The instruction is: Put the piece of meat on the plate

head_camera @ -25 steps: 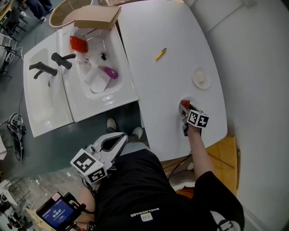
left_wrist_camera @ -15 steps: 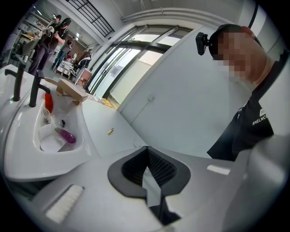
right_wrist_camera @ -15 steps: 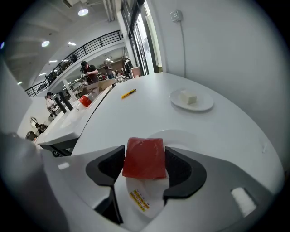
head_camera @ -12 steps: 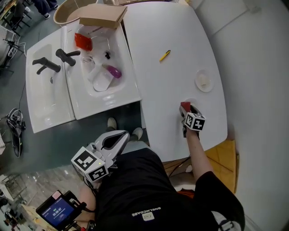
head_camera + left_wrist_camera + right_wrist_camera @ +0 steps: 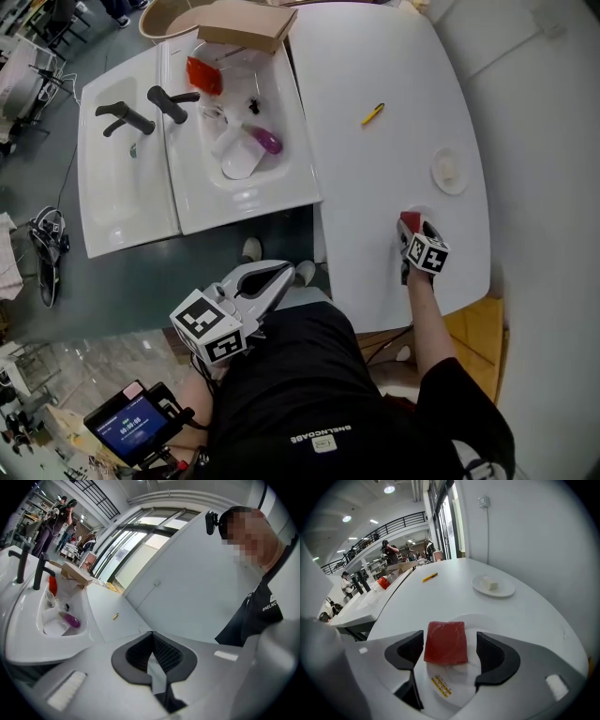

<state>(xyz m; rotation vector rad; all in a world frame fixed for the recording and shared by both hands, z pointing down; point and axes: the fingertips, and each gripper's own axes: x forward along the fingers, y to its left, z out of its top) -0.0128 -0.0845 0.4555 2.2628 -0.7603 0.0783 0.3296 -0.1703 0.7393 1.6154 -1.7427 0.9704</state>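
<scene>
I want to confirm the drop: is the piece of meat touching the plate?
Touching. The right gripper view shows the piece of meat lying flat on the plate, whose rim shows around it.

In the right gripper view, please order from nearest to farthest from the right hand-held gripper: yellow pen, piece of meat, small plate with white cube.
1. Piece of meat: between the jaws, which have just been opening.
2. Small plate: farther ahead, on the right.
3. Yellow pen: farthest, ahead, slightly left.
</scene>
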